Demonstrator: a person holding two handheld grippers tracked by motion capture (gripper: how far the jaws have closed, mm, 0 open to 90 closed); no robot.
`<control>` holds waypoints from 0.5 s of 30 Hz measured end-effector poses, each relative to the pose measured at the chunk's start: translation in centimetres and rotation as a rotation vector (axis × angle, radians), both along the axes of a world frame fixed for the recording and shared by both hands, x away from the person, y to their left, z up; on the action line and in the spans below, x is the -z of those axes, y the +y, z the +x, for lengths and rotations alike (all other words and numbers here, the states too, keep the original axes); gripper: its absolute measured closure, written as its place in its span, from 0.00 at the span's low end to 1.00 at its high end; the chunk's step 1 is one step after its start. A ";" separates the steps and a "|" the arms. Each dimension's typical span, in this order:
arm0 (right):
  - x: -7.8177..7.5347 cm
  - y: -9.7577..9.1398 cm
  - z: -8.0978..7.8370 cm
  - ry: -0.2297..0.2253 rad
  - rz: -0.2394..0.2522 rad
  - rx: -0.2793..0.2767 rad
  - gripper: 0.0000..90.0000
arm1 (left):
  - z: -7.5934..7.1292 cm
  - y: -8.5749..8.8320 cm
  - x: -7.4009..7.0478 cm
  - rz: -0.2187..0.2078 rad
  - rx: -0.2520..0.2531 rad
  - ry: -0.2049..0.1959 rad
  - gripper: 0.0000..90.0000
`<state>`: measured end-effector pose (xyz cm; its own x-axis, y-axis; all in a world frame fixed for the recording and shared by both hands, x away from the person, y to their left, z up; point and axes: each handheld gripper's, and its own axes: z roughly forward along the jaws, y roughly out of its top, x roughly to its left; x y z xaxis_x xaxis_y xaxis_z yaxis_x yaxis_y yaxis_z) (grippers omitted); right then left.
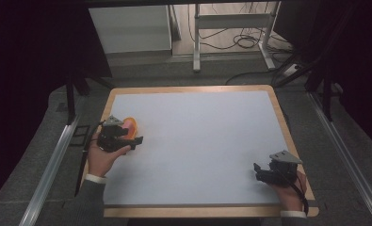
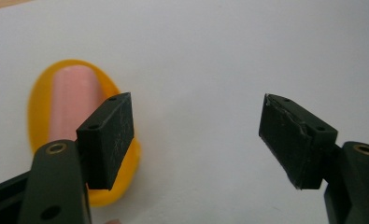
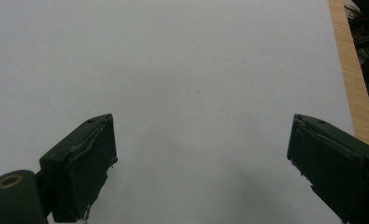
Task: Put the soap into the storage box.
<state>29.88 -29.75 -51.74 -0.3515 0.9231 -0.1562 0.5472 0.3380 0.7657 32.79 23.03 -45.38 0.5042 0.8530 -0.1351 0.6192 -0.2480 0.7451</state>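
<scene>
Risk: we judge the likeliest slip to be a knock on the orange oval plastic piece with the pale pink ridged insert (image 2: 70, 112); our left gripper (image 2: 196, 135) hangs just beside it, and one jaw overlaps its edge in the left gripper view, so a careless sweep could push it across the smooth sheet.
Second risk: if we close from here, nothing would be caught, since the piece lies off to one side of the gap.
Left jaws: spread wide, nothing between them; whether the near jaw touches the piece we cannot tell.
Right jaws: our right gripper (image 3: 201, 168) also stands wide open over bare sheet, holding nothing.
Piece, place: flat on the pale blue sheet covering the wooden table (image 1: 188, 89), near its left edge, just past the left gripper in the high view (image 1: 132, 126).
Right hand (image 1: 287, 186): at the near right corner, well apart from the piece.
</scene>
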 end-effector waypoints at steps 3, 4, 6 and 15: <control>0.0 0.0 0.0 -0.001 -0.001 -0.001 0.09 | -0.7 -0.9 0.6 0.008 0.039 0.003 0.30; 0.0 0.0 0.0 -0.002 -0.001 -0.002 0.09 | -0.9 -1.2 0.8 0.010 0.047 0.002 0.29; 0.0 0.1 0.0 -0.002 -0.001 -0.003 0.09 | -1.3 -1.8 1.3 0.005 0.060 0.007 0.29; -0.1 0.0 -0.1 -0.001 -0.003 0.000 0.09 | -2.0 -3.1 3.5 -0.018 0.095 0.020 0.30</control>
